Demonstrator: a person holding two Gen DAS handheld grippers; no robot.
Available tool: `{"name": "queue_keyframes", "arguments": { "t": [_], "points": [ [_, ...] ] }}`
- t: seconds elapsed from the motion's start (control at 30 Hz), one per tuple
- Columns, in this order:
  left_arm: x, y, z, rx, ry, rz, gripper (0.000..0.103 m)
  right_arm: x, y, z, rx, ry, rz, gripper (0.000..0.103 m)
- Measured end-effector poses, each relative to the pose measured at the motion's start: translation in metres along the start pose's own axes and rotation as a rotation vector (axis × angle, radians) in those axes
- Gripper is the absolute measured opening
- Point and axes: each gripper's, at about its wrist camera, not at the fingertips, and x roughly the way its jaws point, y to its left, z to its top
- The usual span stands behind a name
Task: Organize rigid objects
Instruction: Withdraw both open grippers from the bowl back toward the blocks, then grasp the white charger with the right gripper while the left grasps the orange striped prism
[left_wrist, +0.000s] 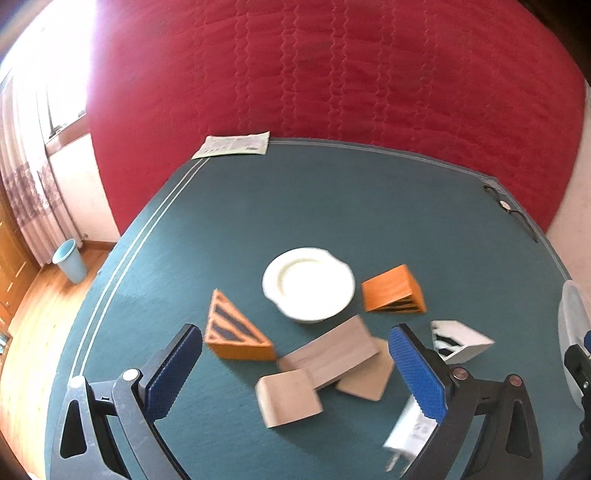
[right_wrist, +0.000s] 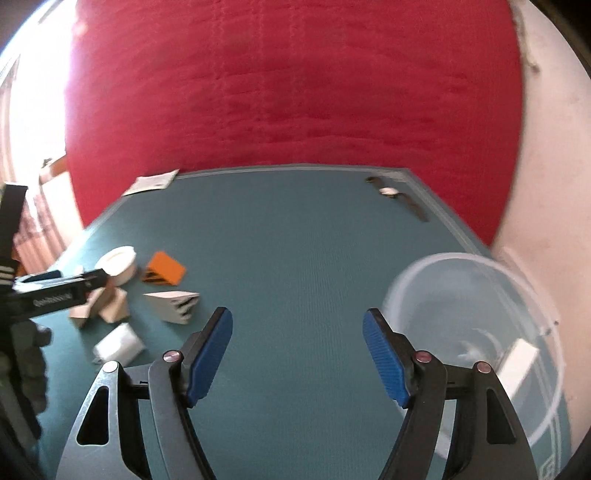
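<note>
The left gripper (left_wrist: 295, 365) hangs wide apart and empty above a cluster on the green counter (left_wrist: 332, 203): beige wooden blocks (left_wrist: 325, 362), two orange wedges (left_wrist: 234, 330) (left_wrist: 391, 290), a white wedge (left_wrist: 458, 341), a white charger (left_wrist: 406, 435) and a white bowl (left_wrist: 308, 284). The right gripper (right_wrist: 297, 354) is also spread wide and empty, beside a clear plastic tub (right_wrist: 480, 295) holding a white block (right_wrist: 519, 363).
</note>
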Motion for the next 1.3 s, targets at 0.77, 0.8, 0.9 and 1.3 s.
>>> {"name": "queue_keyframes", "arguments": {
  "t": [0.77,0.8,0.9,1.3],
  "points": [
    [0.0,0.024,-0.011,-0.02,0.018,-0.023,0.103,0.031,0.048,-0.027,-0.008,0.171,0.239,0.074],
    [0.0,0.028,-0.012,-0.029,0.02,-0.017,0.103,0.031,0.049,-0.027,-0.005,0.174,0.26,0.074],
    [0.0,0.042,-0.015,-0.058,0.029,0.001,0.103,0.032,0.057,-0.025,-0.016,0.181,0.302,0.074],
    [-0.005,0.064,-0.027,-0.109,0.028,0.015,0.103,0.05,0.121,-0.026,-0.196,0.223,0.394,0.074]
  ]
}}
